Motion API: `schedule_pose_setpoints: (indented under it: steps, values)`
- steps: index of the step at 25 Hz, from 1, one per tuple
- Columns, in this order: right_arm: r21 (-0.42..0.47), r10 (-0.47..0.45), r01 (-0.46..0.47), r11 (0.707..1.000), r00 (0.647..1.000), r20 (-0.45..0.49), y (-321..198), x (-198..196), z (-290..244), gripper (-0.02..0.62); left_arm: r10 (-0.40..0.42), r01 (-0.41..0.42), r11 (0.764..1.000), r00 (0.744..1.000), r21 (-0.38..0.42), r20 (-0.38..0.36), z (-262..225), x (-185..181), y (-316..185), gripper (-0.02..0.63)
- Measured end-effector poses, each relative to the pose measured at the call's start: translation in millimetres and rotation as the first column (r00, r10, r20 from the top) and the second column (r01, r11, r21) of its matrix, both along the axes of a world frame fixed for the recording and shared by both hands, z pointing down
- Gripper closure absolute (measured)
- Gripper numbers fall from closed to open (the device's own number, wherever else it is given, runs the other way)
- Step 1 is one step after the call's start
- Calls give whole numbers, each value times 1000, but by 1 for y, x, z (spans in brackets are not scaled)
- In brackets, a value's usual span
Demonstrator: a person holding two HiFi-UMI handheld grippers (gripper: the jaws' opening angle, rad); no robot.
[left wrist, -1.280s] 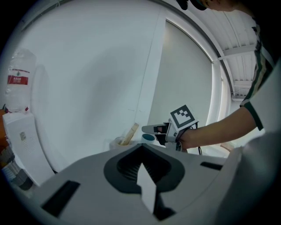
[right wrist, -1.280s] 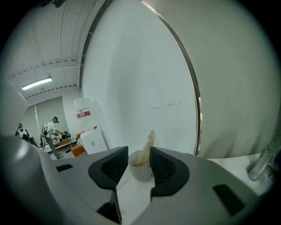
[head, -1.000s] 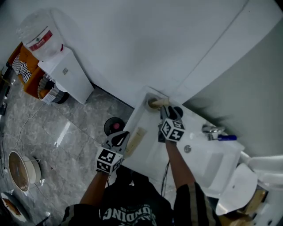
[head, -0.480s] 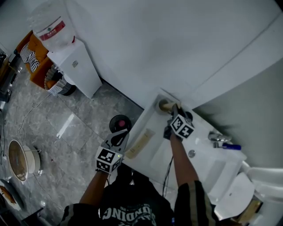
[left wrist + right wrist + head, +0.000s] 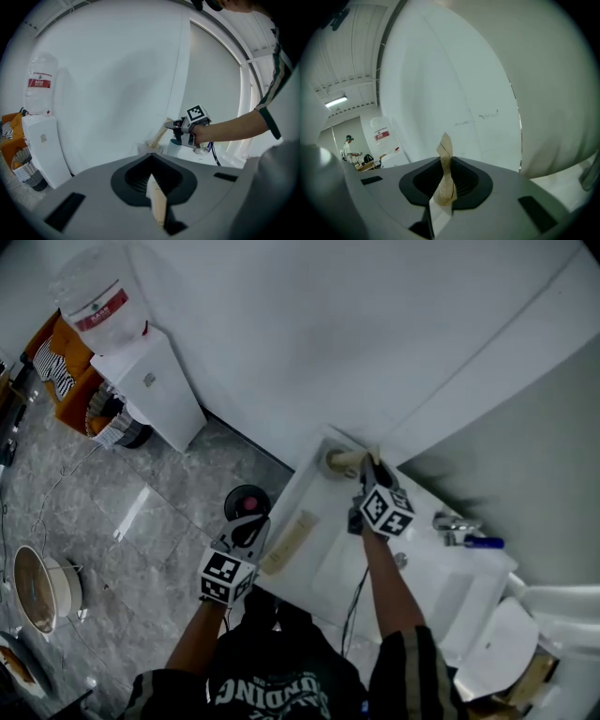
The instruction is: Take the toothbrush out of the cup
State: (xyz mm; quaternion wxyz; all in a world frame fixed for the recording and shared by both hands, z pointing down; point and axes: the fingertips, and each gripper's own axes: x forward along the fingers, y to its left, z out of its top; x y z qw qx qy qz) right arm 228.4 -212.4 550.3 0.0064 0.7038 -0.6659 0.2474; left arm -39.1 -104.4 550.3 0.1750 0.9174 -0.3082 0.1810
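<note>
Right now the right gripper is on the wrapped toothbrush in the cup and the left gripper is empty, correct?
Not empty. The left gripper view shows the left gripper shut on a flat beige pack. The rest holds: the right gripper has just been closing its jaws and grips the wrapped toothbrush, whose lower end is in the cup.

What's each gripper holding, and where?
Right gripper, jaws just closing, pinches the beige paper-wrapped toothbrush at its top; left gripper grips a beige carton, spot unclear.
</note>
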Motion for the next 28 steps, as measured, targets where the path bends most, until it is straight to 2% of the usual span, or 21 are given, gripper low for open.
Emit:
schedule_pose_setpoints:
  steps: [5, 10, 14, 20, 24, 28]
  values:
    - [79, -53, 57, 995, 997, -59, 21, 3, -45, 549, 36, -36, 999, 999, 5, 0, -4, 7, 9, 607]
    - [137, -131, 134, 981, 991, -28, 51, 4, -88, 551, 64, -64, 998, 998, 17, -8, -10, 18, 17, 607]
    - [99, -223, 219, 971, 974, 32, 78, -4, -95, 551, 77, -76, 997, 997, 22, -13, -11, 25, 23, 607]
    - [6, -323, 325, 946, 939, 119, 123, -18, -53, 551, 92, -92, 996, 996, 15, -11, -7, 36, 39, 607]
    - [-59, -410, 428, 902, 891, 197, 152, -43, -16, 551, 99, -99, 995, 995, 6, -8, -5, 41, 50, 607]
    - [-133, -502, 552, 823, 817, 284, 177, -76, 23, 551, 88, -88, 996, 996, 0, 0, -1, 39, 55, 607]
